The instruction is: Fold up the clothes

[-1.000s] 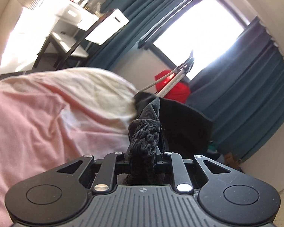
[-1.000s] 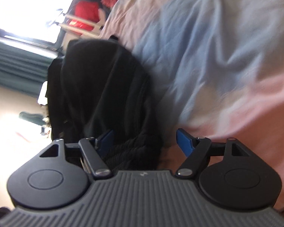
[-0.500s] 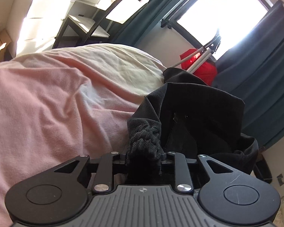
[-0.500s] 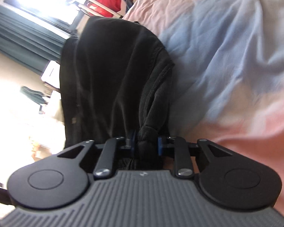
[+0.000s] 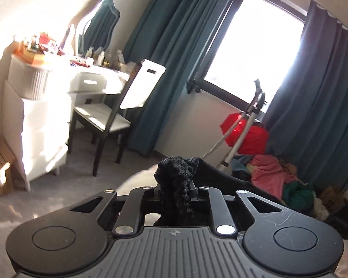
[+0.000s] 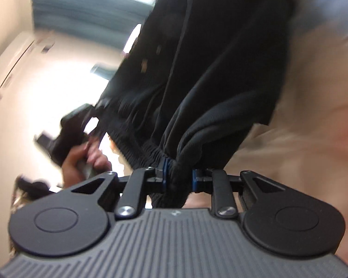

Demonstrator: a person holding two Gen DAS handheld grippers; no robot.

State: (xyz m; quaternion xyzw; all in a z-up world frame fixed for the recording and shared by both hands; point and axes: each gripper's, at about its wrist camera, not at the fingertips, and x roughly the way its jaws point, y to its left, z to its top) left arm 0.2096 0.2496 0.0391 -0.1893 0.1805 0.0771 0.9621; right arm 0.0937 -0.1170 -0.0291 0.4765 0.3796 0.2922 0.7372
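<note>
Lifted off the bed now, the black garment (image 6: pixel 215 69) hangs between both tools, where a second ago it lay bunched on the pink and blue bedding. Back then the right tool (image 6: pixel 178 180) stood wide around the waistband; since half a second ago its blue pads (image 6: pixel 165 173) have been clamped on the gathered elastic edge, and the cloth stretches away from it towards twelve o'clock. The left tool (image 5: pixel 175 188) had a ribbed wad of the same garment (image 5: pixel 176 180) pinched all along, and its jaws are closing a little further on that wad at this moment; the view past it has swung from the bedding up into the room.

In the right wrist view, at nine o'clock from the waistband, a hand (image 6: pixel 81 159) grips the other handle, blurred. Pale bedding (image 6: pixel 301 157) smears across the three o'clock side.

Past the left tool, only a pale corner of the bed (image 5: pixel 136 180) shows, at about eleven o'clock from the wad. Further out stand a dark-legged chair (image 5: pixel 113 120) at ten o'clock, a white dressing surface (image 5: pixel 97 74) with clutter and a mirror (image 5: pixel 102 32) behind it, teal curtains (image 5: pixel 174 58) at twelve, and a bright window (image 5: pixel 255 53) at one. Near two o'clock a garment steamer pole (image 5: pixel 241 136) leans before a red cloth (image 5: pixel 246 134), with a pile of coloured clothes (image 5: pixel 278 173) on the floor at three.
</note>
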